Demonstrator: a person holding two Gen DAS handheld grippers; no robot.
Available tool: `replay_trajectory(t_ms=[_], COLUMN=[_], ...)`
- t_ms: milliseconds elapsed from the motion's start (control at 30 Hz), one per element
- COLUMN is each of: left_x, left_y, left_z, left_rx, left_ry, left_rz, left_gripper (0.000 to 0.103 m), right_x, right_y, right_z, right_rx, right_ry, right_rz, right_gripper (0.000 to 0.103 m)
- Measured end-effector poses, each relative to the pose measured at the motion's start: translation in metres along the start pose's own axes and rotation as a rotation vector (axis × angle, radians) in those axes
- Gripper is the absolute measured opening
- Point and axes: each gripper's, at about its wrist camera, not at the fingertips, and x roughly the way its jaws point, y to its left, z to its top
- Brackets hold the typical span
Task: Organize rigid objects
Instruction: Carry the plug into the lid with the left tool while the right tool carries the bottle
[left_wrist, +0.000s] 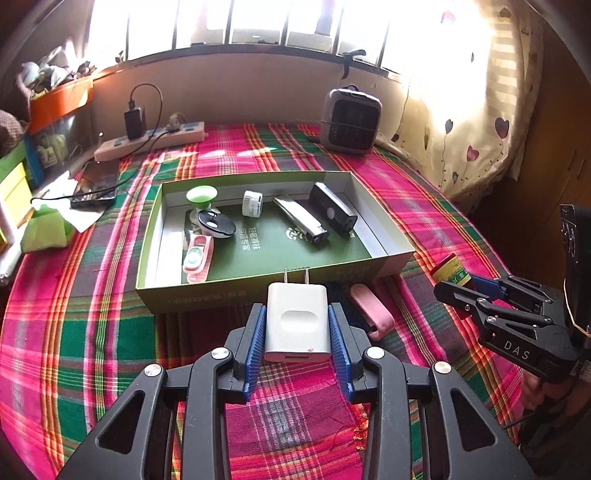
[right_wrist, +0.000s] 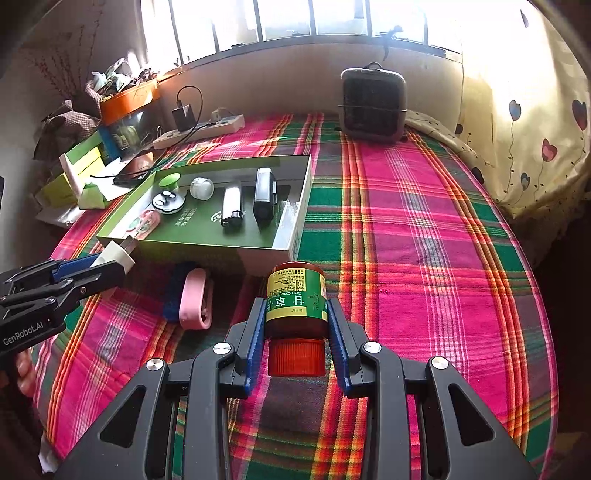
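The cloth (right_wrist: 424, 229) is pink, green and orange plaid. The box (left_wrist: 221, 291) is green, the charger (left_wrist: 296, 325) white, the bottle (right_wrist: 296, 302) amber with a green-yellow label, the curtain (right_wrist: 517, 129) cream with hearts.

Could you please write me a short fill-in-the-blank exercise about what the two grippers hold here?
1. The left gripper is shut on a white ____.
2. The bottle in the right gripper has an orange ____.
3. The lighter lies inside the green ____.

Missing words: charger; cap; box
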Motion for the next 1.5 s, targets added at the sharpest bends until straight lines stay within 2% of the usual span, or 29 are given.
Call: replay_trajectory(t_ms=[433,1500], left_x=[0.003,0.046], left_y=[0.008,0.032], left_z=[0.016,0.068], left_rx=[-0.008,-0.015], left_ry=[-0.012,0.002], left_rz=[-0.015,-0.029], left_gripper=[0.033,0.031], right_x=[-0.002,0.032], right_y=[0.011,0.035], right_z=[0.016,0.063], right_rx=[-0.025,-0.063], right_ry=[-0.025,-0.022], right_rz=[0.022,0.076], right_gripper=[0.033,0.033])
